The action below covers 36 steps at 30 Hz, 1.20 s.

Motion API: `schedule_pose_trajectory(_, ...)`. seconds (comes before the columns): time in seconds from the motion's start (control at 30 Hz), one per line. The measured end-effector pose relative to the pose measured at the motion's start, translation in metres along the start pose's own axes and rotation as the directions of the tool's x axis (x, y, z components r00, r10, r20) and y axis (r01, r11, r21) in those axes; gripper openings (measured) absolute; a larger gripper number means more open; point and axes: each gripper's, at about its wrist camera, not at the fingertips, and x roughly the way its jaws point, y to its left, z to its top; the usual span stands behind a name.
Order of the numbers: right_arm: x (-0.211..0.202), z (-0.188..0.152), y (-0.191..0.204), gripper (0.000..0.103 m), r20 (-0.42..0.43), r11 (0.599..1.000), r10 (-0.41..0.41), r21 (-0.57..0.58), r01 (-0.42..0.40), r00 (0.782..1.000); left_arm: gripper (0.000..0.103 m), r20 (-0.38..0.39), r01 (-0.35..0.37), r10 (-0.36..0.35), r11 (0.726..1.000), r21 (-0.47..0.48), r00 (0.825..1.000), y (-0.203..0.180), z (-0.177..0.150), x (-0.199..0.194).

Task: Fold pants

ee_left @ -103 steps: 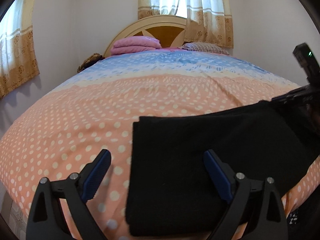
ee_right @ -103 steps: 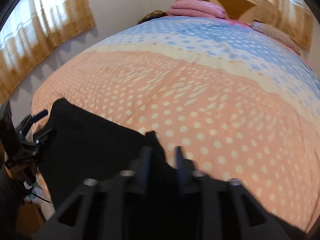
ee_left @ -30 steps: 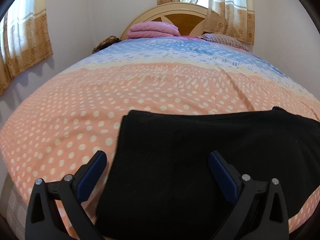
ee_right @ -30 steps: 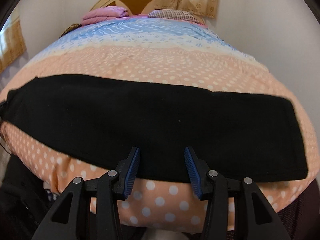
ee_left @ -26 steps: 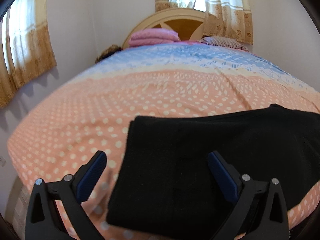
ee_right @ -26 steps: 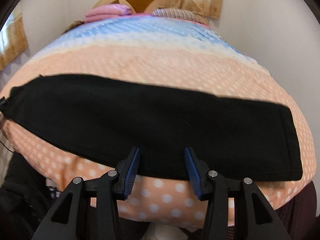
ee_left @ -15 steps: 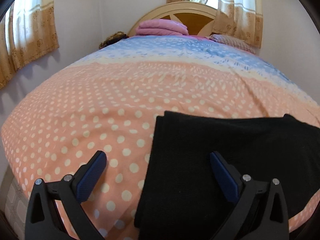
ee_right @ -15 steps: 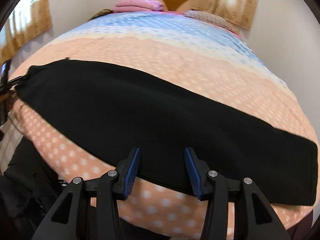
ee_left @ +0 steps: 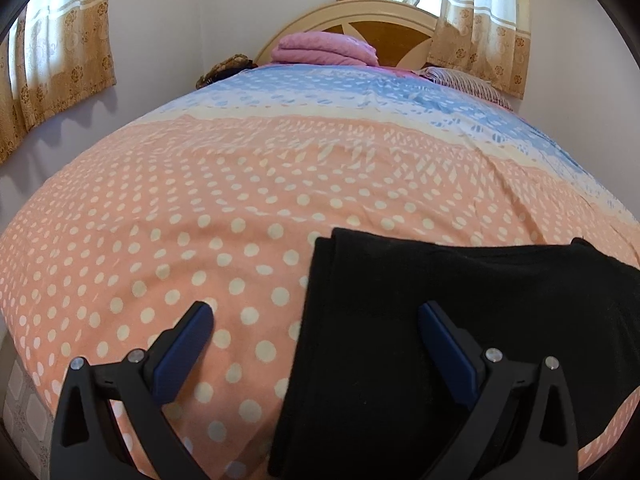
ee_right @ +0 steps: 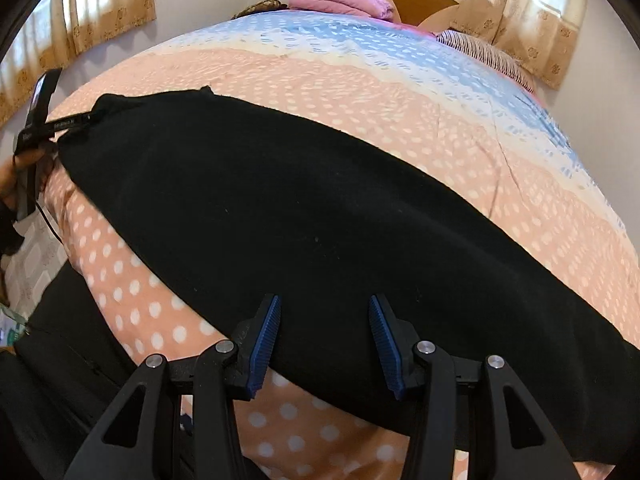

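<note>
Lying as a long black band across the near edge of the bed [ee_left: 200, 184], the pants [ee_right: 304, 200] are already doubled lengthwise, with one short end squared off in the left wrist view [ee_left: 460, 300]. The left tool [ee_left: 316, 332] hovers with its jaws wide apart astride that end, holding nothing; the right tool [ee_right: 324, 332] has its jaws moderately apart over the near long edge, also empty. Slipping is the main risk: the band sits close to the mattress edge, so a tug toward the person could drag it off. Pinching only the top layer would likely pull the halves apart, and catching the dotted bedspread [ee_right: 320, 432] with the cloth would probably wrinkle both.
</note>
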Motion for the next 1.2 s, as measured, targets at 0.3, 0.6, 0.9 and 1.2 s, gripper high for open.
schedule_pose_trajectory(0.3, -0.017, 0.039, 0.031, 0.048, 0.092, 0.996, 0.064, -0.068, -0.058, 0.994, 0.103, 0.008, -0.007, 0.007, 1.0, -0.011, 1.0, 0.001, -0.005, -0.011)
schedule_pose_trajectory(0.6, 0.009, 0.093, 0.088, 0.048, 0.154, 0.977, 0.159, -0.169, -0.133, 0.975, 0.103, 0.057, -0.036, 0.037, 0.999, -0.007, 0.998, 0.005, -0.003, -0.039)
schedule_pose_trajectory(0.9, 0.022, 0.128, 0.098, 0.048, 0.172, 0.968, 0.242, -0.115, -0.224, 0.955, 0.103, 0.07, -0.025, 0.028, 0.999, -0.041, 0.997, 0.02, -0.009, -0.05)
schedule_pose_trajectory(1.2, 0.051, 0.196, 0.17, 0.048, 0.125, 0.91, 0.388, -0.212, -0.357, 0.913, 0.085, 0.059, 0.062, -0.059, 0.997, -0.049, 0.997, 0.017, -0.025, -0.054)
